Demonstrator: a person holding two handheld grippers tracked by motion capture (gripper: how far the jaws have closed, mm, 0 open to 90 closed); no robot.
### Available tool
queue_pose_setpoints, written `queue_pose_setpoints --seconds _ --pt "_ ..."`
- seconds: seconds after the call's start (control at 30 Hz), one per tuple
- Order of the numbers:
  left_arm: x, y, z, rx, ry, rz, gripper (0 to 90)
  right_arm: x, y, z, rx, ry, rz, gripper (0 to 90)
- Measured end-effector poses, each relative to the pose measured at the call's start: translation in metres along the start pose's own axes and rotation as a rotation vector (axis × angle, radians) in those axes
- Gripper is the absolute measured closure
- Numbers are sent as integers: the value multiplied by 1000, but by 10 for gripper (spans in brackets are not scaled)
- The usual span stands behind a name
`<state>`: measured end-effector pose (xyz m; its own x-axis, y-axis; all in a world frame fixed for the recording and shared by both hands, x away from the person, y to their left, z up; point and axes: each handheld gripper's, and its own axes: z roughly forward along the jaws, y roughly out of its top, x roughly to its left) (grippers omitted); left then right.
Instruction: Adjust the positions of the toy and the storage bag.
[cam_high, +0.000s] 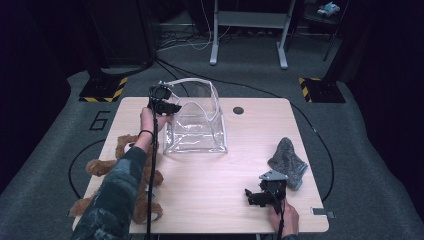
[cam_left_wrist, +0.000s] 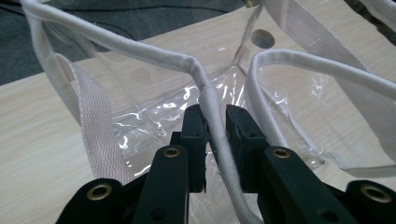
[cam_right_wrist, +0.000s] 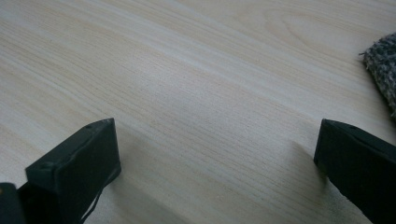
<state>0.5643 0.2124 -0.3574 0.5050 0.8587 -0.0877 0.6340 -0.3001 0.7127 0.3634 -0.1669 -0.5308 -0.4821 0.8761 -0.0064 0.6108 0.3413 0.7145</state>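
Right claw (cam_high: 256, 196) rests near the table's (cam_high: 210, 200) front edge with its jaws wide apart on bare wood, a grey cloth (cam_high: 288, 161) just beyond it. Farther back, the left claw (cam_left_wrist: 215, 126) is clamped on the white corded rim (cam_left_wrist: 205, 88) of the clear plastic bag (cam_high: 196, 125), which stands open at the far middle of the table.

light wood table (cam_high: 200, 175): clear bag (cam_high: 196, 131), grey cloth (cam_high: 288, 159), teddy bear (cam_high: 107, 167)

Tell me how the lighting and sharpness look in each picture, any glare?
High view: dim and soft, table lit, surroundings dark. Left gripper view: sharp, white glare on the clear bag. Right gripper view: even light, soft jaw shadows on the wood, jaws slightly blurred.
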Motion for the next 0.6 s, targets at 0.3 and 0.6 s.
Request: queue_pose_setpoints --seconds 0.3,0.6 --pt "-7 -2 -1 14 -60 1 774 2 0 0 -1 -8 24 0" --pt "-10 -10 -7 18 -34 -23 696 11 4 4 2 -2 11 0"
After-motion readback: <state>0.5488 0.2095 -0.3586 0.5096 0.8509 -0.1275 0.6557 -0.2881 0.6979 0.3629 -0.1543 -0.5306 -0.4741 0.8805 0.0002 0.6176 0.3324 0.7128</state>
